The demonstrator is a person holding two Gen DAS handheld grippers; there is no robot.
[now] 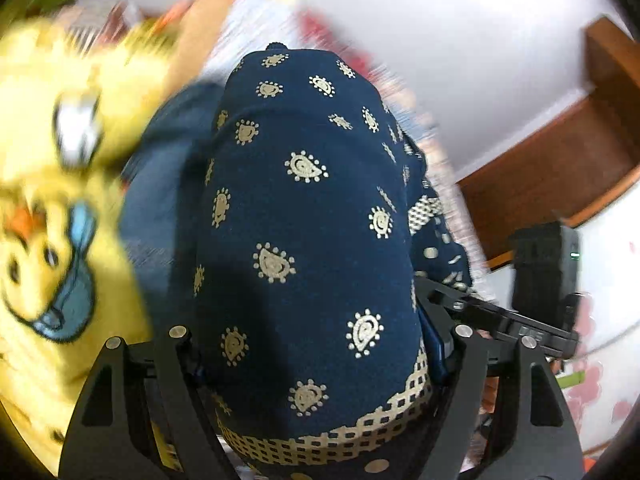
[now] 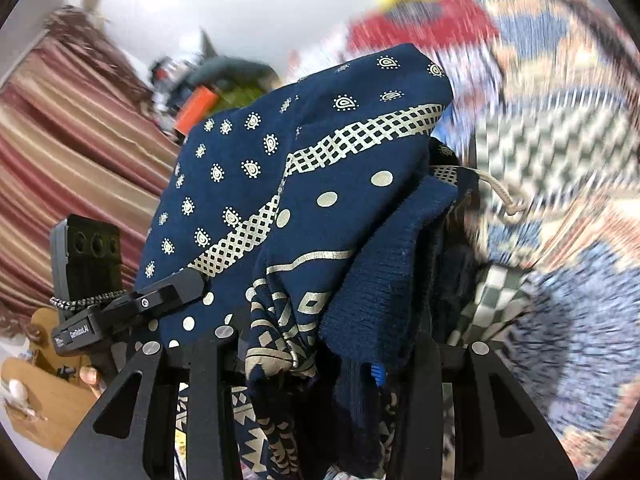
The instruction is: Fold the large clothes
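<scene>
Both hand-held grippers are clamped on the navy printed garment (image 1: 304,240): the left hand-held gripper (image 1: 316,364) and the right hand-held gripper (image 2: 320,364) hold it bunched, lifted above the patterned bedding (image 2: 560,220). Mid-carry, I'd say; next it needs spreading flat.

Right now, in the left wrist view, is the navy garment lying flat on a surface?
No, the navy garment is bunched into a rounded mound rising between the left gripper fingers, not spread flat.
</scene>
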